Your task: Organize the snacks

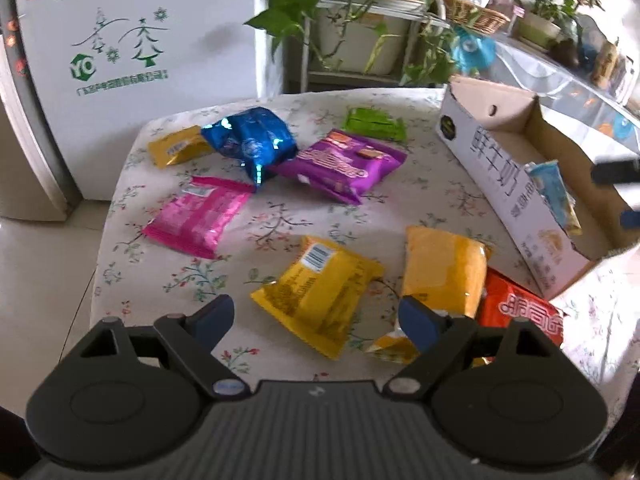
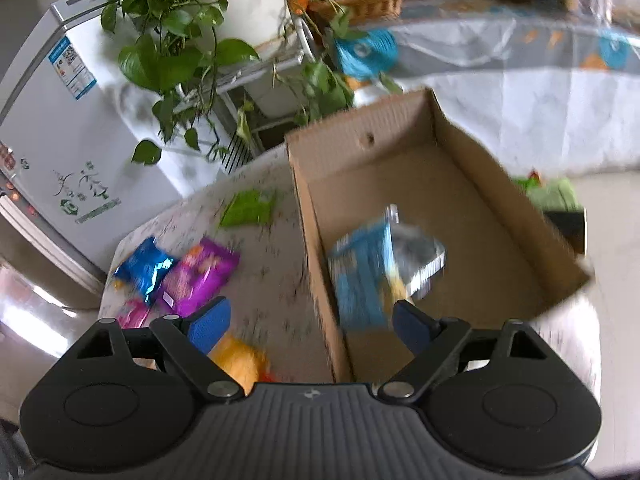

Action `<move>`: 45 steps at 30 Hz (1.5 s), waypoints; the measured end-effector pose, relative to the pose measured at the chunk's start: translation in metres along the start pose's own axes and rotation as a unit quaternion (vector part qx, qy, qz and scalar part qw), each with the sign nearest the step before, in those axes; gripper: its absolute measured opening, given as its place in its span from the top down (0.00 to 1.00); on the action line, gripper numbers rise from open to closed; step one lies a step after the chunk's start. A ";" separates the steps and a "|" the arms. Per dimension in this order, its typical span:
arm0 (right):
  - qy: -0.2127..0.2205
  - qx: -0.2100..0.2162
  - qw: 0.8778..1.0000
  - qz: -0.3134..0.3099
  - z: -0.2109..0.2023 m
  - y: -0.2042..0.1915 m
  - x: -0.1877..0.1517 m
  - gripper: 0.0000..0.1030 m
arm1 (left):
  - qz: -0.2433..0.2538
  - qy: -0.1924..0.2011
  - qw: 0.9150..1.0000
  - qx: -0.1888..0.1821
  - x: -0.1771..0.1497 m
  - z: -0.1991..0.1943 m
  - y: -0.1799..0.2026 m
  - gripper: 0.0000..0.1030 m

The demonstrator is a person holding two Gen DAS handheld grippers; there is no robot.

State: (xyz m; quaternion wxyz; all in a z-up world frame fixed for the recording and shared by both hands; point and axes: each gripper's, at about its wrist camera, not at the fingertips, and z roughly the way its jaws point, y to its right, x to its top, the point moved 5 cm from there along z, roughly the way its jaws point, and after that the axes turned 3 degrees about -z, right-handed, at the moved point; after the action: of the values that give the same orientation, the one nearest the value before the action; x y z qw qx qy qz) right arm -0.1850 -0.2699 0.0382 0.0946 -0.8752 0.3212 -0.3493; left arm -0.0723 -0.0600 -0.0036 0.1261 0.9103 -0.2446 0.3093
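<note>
Several snack packets lie on the flowered tablecloth (image 1: 280, 224). My left gripper (image 1: 316, 322) is open and empty above a yellow packet (image 1: 320, 292), with a second yellow packet (image 1: 444, 272) and an orange one (image 1: 520, 312) to its right. Pink (image 1: 196, 220), purple (image 1: 344, 164), blue (image 1: 252, 140), green (image 1: 374, 122) and small yellow (image 1: 176, 150) packets lie farther off. My right gripper (image 2: 310, 324) is open over the cardboard box (image 2: 440, 216). A light blue packet (image 2: 368, 276) sits blurred inside the box, also visible in the left wrist view (image 1: 552, 192).
The box (image 1: 500, 176) stands at the table's right side. A white fridge (image 1: 120, 60) stands behind the table on the left. Potted plants on a rack (image 1: 352, 24) and a wicker basket (image 2: 360, 0) are behind. Tiled floor lies left of the table.
</note>
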 end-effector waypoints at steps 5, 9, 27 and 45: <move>-0.023 -0.017 1.000 0.009 -0.005 0.000 -0.031 0.09 | 0.000 -0.022 1.000 -0.011 -0.002 0.003 0.004 0.13; -0.057 -0.018 0.997 0.041 0.006 0.003 -0.047 0.09 | 0.002 -0.037 0.999 -0.010 -0.006 0.005 0.004 0.10; -0.099 -0.013 0.991 0.093 0.055 -0.017 -0.076 0.10 | -0.021 -0.006 1.000 -0.006 -0.003 0.002 -0.003 0.10; -0.103 -0.080 0.990 0.044 0.053 -0.011 -0.082 0.28 | 0.034 0.031 0.999 -0.024 -0.001 -0.001 0.017 0.10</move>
State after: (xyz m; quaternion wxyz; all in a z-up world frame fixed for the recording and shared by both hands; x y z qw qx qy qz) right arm -0.1885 -0.2130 -0.0419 0.0717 -0.8961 0.3752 -0.2259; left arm -0.0819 -0.0734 -0.0022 0.1443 0.8883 -0.2789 0.3352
